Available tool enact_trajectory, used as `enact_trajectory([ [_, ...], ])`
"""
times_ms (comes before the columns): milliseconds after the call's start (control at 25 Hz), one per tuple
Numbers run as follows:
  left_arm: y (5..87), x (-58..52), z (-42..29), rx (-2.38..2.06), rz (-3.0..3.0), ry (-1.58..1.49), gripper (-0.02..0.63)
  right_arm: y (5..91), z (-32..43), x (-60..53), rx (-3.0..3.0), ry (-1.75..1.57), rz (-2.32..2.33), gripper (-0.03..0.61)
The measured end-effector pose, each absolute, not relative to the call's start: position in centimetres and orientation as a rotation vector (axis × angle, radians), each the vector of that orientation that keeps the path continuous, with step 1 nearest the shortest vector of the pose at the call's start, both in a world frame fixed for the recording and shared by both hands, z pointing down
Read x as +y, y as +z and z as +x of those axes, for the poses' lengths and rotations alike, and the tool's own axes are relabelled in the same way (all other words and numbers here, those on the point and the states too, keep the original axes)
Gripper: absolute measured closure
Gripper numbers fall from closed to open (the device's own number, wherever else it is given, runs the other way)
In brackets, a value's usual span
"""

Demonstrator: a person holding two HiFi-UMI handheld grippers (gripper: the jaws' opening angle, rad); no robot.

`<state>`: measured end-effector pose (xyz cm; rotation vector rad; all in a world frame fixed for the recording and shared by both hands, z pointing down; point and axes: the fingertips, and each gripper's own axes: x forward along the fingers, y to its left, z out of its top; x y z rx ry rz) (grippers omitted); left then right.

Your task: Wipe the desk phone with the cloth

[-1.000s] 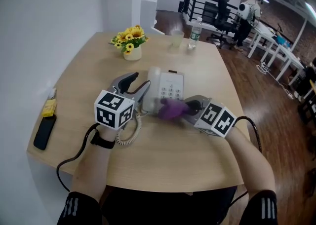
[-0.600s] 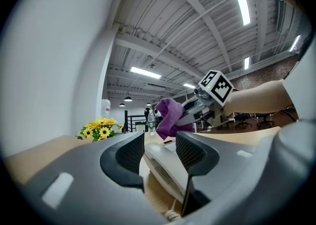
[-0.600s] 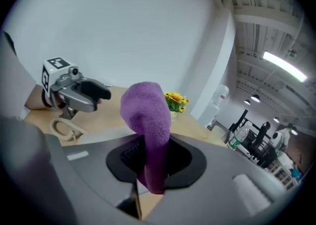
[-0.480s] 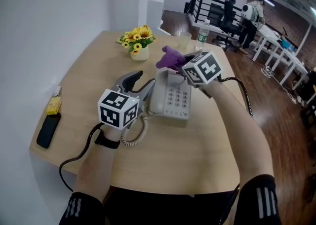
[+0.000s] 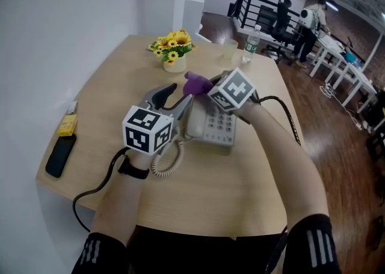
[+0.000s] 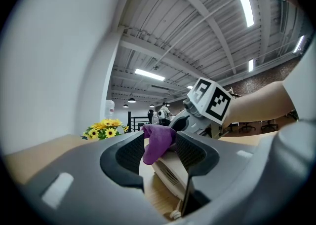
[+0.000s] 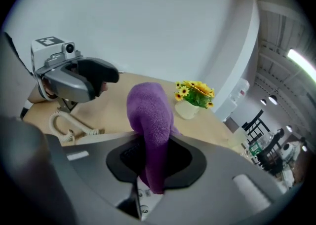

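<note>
Your right gripper [image 5: 203, 85] was clamped on the cloth [image 5: 192, 82] at the phone's [image 5: 213, 127] far left corner. Your left gripper [image 5: 172, 100], jaws apart, sat against its left side. A hard push could have slid the phone or dislodged its handset [image 5: 194, 119], since nothing gripped it.

Centre of counter [image 5: 228, 188]: desk phone [image 5: 210, 125], its coiled cord [image 5: 165, 161] trailing toward the near edge. Left tool [image 5: 174, 97] just left of the phone; right tool [image 5: 204, 85] with cloth [image 5: 194, 83] over its far left corner. Flower pot [image 5: 174, 62] behind the phone, cup [image 5: 229, 47] and bottle [image 5: 252, 39] farther back right; mobile [image 5: 60, 154] at left edge.
</note>
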<state>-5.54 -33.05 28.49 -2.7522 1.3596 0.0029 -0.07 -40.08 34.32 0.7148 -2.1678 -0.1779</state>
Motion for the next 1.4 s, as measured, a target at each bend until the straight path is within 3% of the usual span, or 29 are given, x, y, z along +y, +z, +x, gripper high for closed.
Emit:
enact_trajectory([
  [920, 28.4, -33.3, -6.2, 1.391, -2.732, 0.016, 0.421, 41.5, 1.8, -22.5, -2.151, -0.347, 0.325, 0.505],
  [1240, 28.3, -33.1, -6.2, 1.387, -2.732, 0.021, 0.420, 30.6, 5.5, -31.0, -2.289, -0.351, 0.688, 0.505],
  [1400, 28.4, -33.1, -6.2, 1.389, -2.732, 0.022, 0.420, 29.1, 7.3, -37.9, -2.209, -0.320, 0.862, 0.505],
])
